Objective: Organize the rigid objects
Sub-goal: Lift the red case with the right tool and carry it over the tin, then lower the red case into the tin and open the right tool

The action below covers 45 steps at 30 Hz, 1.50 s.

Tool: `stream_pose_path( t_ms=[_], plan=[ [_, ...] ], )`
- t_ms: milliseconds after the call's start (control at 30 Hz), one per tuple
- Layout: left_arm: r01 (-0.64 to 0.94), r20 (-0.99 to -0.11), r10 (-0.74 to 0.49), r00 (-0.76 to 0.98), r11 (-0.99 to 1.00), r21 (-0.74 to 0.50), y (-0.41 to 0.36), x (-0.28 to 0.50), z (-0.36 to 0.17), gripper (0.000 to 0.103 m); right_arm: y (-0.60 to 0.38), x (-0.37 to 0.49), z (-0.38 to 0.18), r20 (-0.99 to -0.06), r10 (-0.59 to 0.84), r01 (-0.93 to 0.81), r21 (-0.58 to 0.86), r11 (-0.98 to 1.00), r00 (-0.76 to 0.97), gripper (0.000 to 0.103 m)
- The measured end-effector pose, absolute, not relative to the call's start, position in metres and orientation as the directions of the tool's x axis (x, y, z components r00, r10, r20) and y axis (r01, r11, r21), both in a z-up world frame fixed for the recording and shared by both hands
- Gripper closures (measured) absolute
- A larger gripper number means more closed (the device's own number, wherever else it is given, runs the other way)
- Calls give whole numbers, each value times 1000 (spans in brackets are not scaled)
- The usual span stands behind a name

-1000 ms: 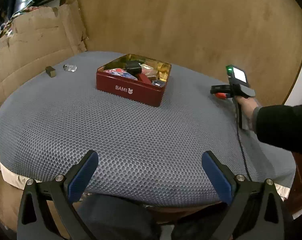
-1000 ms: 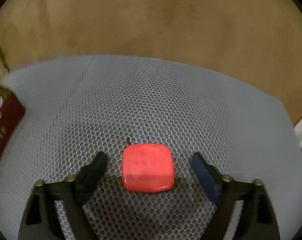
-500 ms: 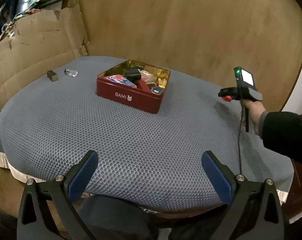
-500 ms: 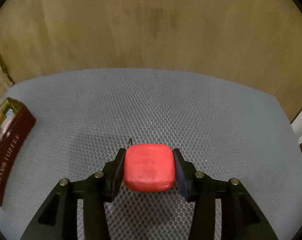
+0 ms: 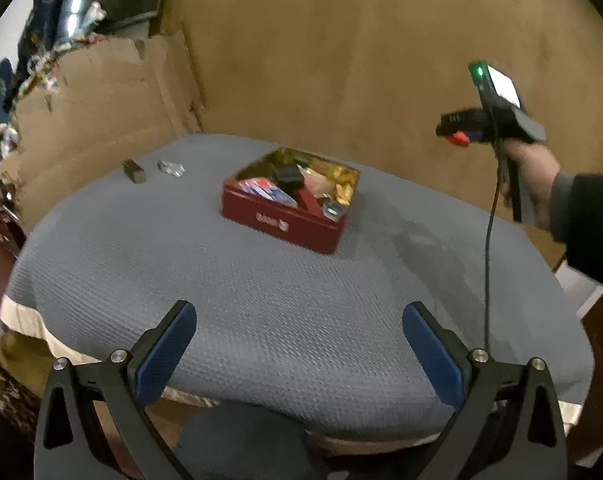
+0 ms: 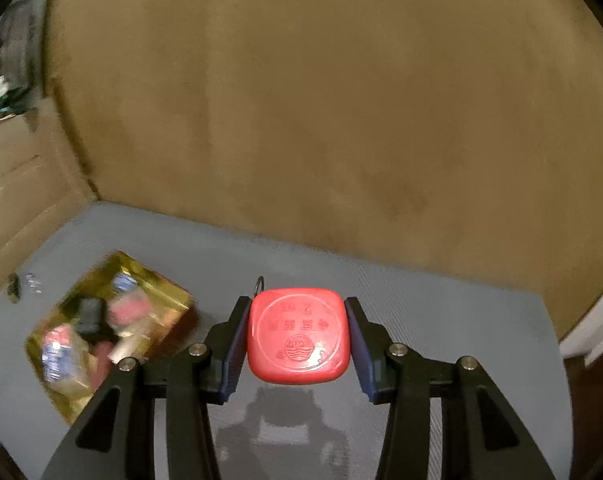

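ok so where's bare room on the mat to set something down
The grey mat is bare between the left gripper and the red tin, and right of the tin. The tin's inside is crowded; a small block and clear piece occupy the far left corner.

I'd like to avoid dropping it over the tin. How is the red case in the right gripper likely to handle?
The red case looks like stiff moulded plastic, so it probably won't flex. Its glossy, rounded sides could slip between the right gripper's pads. It seems light, hanging level above the mat in a side pinch alone.
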<state>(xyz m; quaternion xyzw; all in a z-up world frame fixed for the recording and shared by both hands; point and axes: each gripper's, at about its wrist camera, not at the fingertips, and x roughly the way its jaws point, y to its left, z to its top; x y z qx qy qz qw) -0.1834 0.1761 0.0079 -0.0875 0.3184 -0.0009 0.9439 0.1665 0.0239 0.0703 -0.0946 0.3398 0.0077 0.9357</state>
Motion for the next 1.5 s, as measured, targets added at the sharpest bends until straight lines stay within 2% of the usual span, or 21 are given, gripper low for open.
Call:
stream_pose_path(
  t_ms=[267,467,1000,1500],
  plan=[
    [-131,-618,20,786,982,-134,196,-174,5,1,124,169,80,-639,6,-186,-215,959,769,56],
    [-164,-645,43,763,978,-129,207,-167,-1,1,184,170,49,-677,34,-251,-226,941,735,56],
    [-216,-699,-3,716,950,-225,230,-159,-11,1,217,173,-52,-759,13,-280,-225,933,651,56],
    [-208,-715,1,700,957,-203,224,-157,-16,1,211,182,-74,-765,-2,-256,-218,942,644,56]
  ],
)
